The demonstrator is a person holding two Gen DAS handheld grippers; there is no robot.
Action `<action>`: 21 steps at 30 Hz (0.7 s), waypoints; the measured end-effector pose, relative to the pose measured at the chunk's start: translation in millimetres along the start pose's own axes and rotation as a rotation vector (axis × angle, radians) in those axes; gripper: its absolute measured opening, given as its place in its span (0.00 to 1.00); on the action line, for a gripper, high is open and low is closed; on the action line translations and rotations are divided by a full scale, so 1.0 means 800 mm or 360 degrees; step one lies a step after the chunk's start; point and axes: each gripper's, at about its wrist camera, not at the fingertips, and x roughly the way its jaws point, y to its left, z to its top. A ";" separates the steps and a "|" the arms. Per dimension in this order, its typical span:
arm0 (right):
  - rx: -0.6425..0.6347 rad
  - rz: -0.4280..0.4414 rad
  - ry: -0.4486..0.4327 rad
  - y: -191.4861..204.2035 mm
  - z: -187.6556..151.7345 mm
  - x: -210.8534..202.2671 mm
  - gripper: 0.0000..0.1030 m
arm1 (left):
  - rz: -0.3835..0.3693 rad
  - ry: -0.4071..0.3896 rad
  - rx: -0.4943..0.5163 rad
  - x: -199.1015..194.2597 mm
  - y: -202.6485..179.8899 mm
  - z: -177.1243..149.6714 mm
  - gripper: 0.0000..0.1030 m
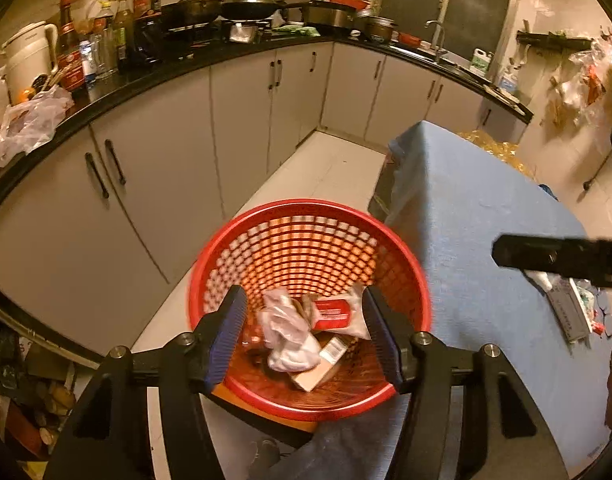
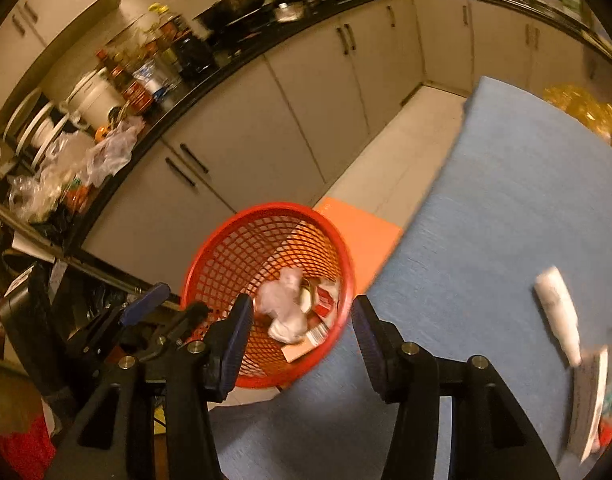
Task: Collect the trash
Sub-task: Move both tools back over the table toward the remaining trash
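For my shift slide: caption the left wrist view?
Open left hand-held gripper above red basket holding crumpled tissue and red packet.

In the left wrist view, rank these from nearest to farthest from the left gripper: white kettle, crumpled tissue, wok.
From the left gripper:
1. Crumpled tissue, in the red basket below.
2. White kettle, counter's left end.
3. Wok, back on the stove.

No legible text or labels anywhere.

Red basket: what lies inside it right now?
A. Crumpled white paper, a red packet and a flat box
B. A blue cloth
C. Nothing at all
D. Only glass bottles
A: the basket holds crumpled white paper, a red packet and a flat box.
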 end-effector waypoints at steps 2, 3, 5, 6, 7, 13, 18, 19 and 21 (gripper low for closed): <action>0.0039 -0.0016 -0.0016 -0.010 -0.012 -0.012 0.54 | -0.0039 -0.0001 0.0035 0.000 -0.012 0.001 0.57; 0.0050 -0.0031 -0.0019 -0.015 -0.019 -0.017 0.54 | -0.0055 0.0000 0.0054 0.000 -0.018 0.001 0.57; 0.0079 -0.0065 -0.0032 -0.029 -0.034 -0.030 0.54 | -0.0095 0.0006 0.0108 0.003 -0.035 0.002 0.57; 0.0102 -0.0078 -0.0039 -0.035 -0.041 -0.037 0.54 | -0.0119 0.0011 0.0131 0.004 -0.043 0.002 0.57; 0.0134 -0.0090 -0.0045 -0.042 -0.048 -0.043 0.54 | -0.0140 0.0017 0.0152 0.006 -0.051 0.002 0.57; 0.0287 -0.0179 -0.0108 -0.083 -0.087 -0.084 0.54 | -0.0256 0.0048 0.0273 0.012 -0.101 0.001 0.57; 0.0394 -0.0270 -0.0156 -0.115 -0.120 -0.120 0.54 | -0.0364 0.0078 0.0378 0.011 -0.144 -0.006 0.57; 0.0417 -0.0294 -0.0165 -0.122 -0.128 -0.127 0.54 | -0.0385 0.0086 0.0399 0.011 -0.152 -0.008 0.57; 0.0457 -0.0339 -0.0182 -0.132 -0.142 -0.139 0.54 | -0.0428 0.0098 0.0455 0.009 -0.169 -0.013 0.57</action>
